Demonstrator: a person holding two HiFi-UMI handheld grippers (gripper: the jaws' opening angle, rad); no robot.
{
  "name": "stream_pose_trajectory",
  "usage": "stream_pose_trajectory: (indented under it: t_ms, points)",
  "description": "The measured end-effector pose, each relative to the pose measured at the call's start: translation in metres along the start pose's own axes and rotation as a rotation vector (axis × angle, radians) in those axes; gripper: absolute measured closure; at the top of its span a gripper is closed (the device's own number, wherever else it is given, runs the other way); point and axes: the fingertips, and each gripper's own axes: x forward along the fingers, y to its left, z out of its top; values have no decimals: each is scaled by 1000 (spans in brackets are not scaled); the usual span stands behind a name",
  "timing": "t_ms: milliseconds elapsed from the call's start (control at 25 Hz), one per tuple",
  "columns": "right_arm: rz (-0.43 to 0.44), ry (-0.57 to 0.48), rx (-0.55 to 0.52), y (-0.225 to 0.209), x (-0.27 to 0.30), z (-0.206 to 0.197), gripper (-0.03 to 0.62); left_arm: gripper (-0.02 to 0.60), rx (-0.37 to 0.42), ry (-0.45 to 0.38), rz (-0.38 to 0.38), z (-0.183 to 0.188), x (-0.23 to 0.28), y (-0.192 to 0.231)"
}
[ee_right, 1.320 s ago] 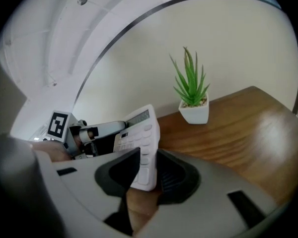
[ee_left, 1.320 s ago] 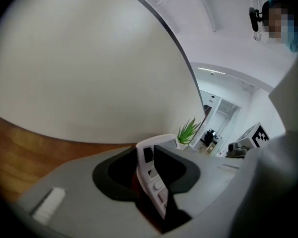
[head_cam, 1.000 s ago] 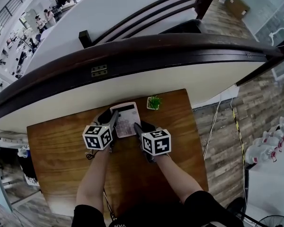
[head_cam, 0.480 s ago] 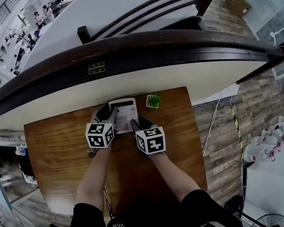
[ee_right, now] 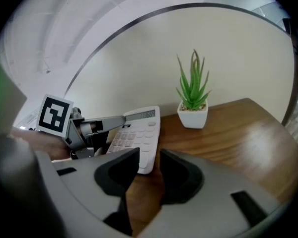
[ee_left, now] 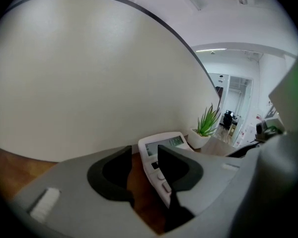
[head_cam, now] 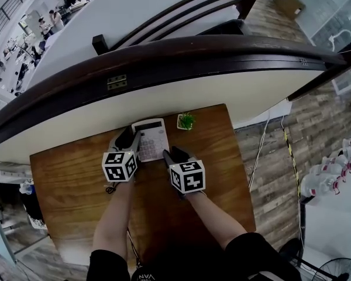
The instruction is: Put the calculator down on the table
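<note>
Calculator (head_cam: 151, 139) lies flat on the table (head_cam: 70, 174) near its far edge, just beside a potted plant (head_cam: 186, 122). Placement appears complete. Left gripper (head_cam: 133, 140), at the calculator's left edge, has just been opening; its jaws stand wide over bare wood. Right gripper (head_cam: 174, 155) is parted and empty. Only withdrawal seems left.

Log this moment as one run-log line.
calculator: lying on table | left gripper: jaws just opening, calculator edge between, ungripped | right gripper: open, empty
</note>
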Motion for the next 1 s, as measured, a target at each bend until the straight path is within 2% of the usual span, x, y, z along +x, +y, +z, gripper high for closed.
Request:
stream_pose_trajectory:
  t_ms: [560, 760, 1000]
  points:
    - [-32, -81, -12, 26, -77, -5, 487, 435, 1, 2, -6, -7, -79, -22]
    - [-47, -108, -24, 44, -109, -17, 505, 536, 1, -5, -44, -13, -119, -40]
    - [-69, -134, -68, 70, -147, -31, 521, 569, 4, -49, -140, -20, -181, -69]
